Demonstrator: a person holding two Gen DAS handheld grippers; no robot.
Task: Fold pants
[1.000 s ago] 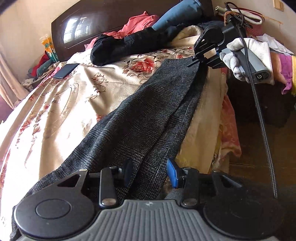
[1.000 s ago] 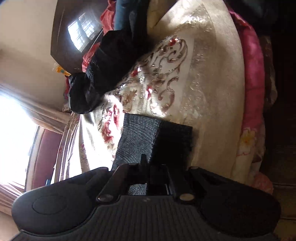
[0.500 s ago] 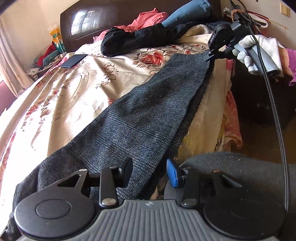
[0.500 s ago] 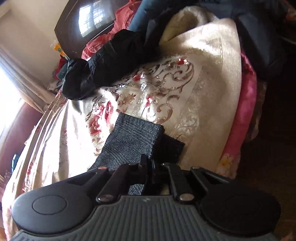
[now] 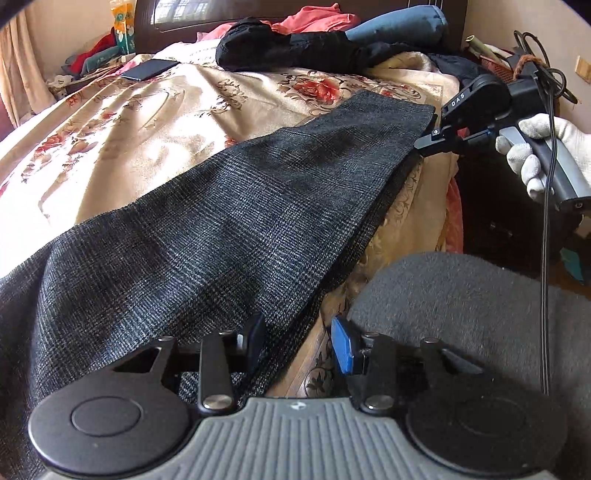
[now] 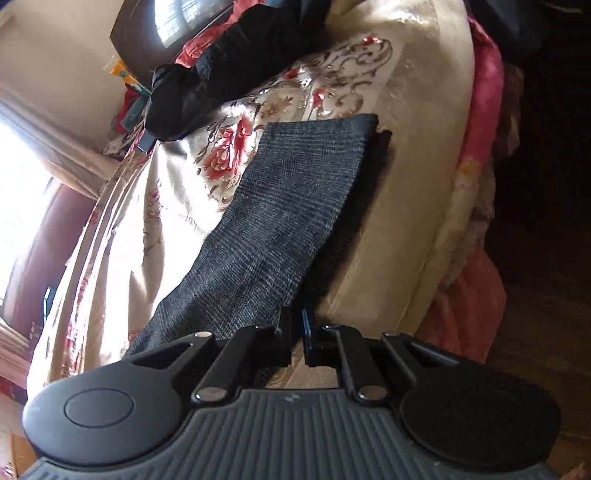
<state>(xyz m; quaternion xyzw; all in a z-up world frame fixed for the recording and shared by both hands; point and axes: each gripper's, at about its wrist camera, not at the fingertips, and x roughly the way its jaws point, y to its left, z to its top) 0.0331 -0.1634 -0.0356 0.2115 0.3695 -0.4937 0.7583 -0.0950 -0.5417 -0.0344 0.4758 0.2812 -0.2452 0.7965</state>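
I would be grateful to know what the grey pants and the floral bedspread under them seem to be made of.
Pants: probably a woolly woven or knit cloth, matte, with fine ribbed lines and a faint check. Bedspread: likely a satin-like synthetic, since its cream surface with red flowers shines in the sunlight.

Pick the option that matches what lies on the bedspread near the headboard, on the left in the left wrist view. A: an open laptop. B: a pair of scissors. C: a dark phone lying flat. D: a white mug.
C: a flat dark phone lies on the floral bedspread near the headboard, well away from the grey pants.
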